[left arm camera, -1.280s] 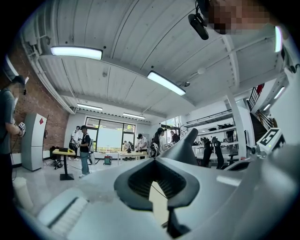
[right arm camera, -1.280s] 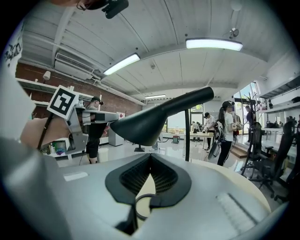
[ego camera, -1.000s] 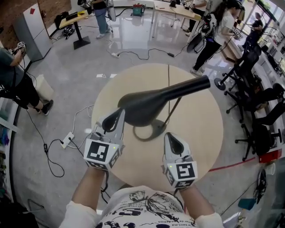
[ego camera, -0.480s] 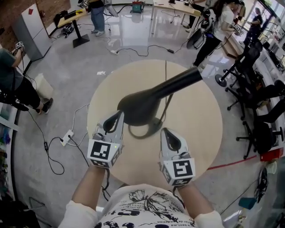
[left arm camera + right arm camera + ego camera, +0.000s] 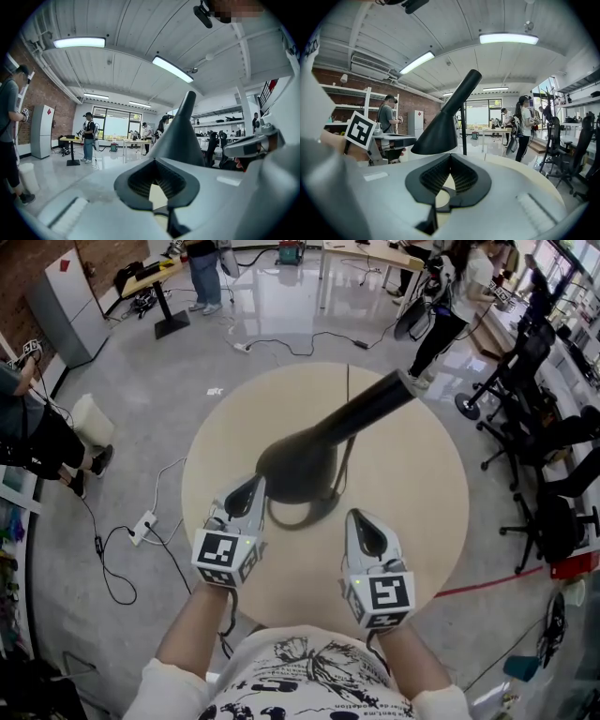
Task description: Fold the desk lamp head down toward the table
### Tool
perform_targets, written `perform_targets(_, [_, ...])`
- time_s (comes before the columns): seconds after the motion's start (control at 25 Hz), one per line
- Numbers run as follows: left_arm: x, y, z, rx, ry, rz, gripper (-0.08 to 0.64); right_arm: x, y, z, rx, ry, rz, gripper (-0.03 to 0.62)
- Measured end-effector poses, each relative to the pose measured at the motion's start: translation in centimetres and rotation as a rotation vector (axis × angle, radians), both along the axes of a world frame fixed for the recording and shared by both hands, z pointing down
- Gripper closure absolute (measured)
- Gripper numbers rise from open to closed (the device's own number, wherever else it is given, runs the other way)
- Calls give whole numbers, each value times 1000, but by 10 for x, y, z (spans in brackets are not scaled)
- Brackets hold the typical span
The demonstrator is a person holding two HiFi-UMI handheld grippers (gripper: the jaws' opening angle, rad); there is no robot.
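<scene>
The round table [image 5: 412, 484] carries only the black lamp [image 5: 302, 465]. Its ring-shaped foot [image 5: 281, 521] sits on the near half of the surface, a little left of the middle. The wide shade hangs over the foot, and its long neck slants up and away toward the far right edge.

The left gripper [image 5: 255, 486] is held above the near left part of the table, pointing at the left rim of the shade. Its tip is right by that rim, though from here I cannot say whether they touch. In the left gripper view the two dark pads [image 5: 136, 180] meet at their tips with only a sliver of table showing through the hollow behind them. They have hold of nothing, and the shade [image 5: 180, 136] rises just past them.

The right gripper [image 5: 359, 517] hovers over the near right part of the surface, just to the right of the foot and clear of the shade. In the right gripper view its pads [image 5: 464, 180] are likewise pressed together and empty. The shade [image 5: 440, 129] and the upright pole [image 5: 463, 133] stand just beyond them, a little to the left.

Off the table there is a power strip [image 5: 143, 531] on the floor to the left, with office chairs [image 5: 553, 521] to the right.
</scene>
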State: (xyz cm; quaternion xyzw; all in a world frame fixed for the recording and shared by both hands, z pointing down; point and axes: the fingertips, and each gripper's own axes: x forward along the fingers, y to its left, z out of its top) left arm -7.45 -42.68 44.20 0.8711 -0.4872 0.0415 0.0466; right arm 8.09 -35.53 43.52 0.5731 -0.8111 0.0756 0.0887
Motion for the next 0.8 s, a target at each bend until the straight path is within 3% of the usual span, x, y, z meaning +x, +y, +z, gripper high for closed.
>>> perform_targets(0.32, [4,3,-1,12,-6,-20,555,5,3,6,-22,3,-15,583])
perform_targets(0.44, [3,13,-16,24,33,-26,555,3,3,5,-18,-1,-23,583])
perform_targets(0.64, [21,54,-49,67,54,34,555,1,4,2,-6,-6,-27,583])
perform_targets(0.8, [35,90,-42,35,64,111,555,-6,13,0,21,-1,-45,583])
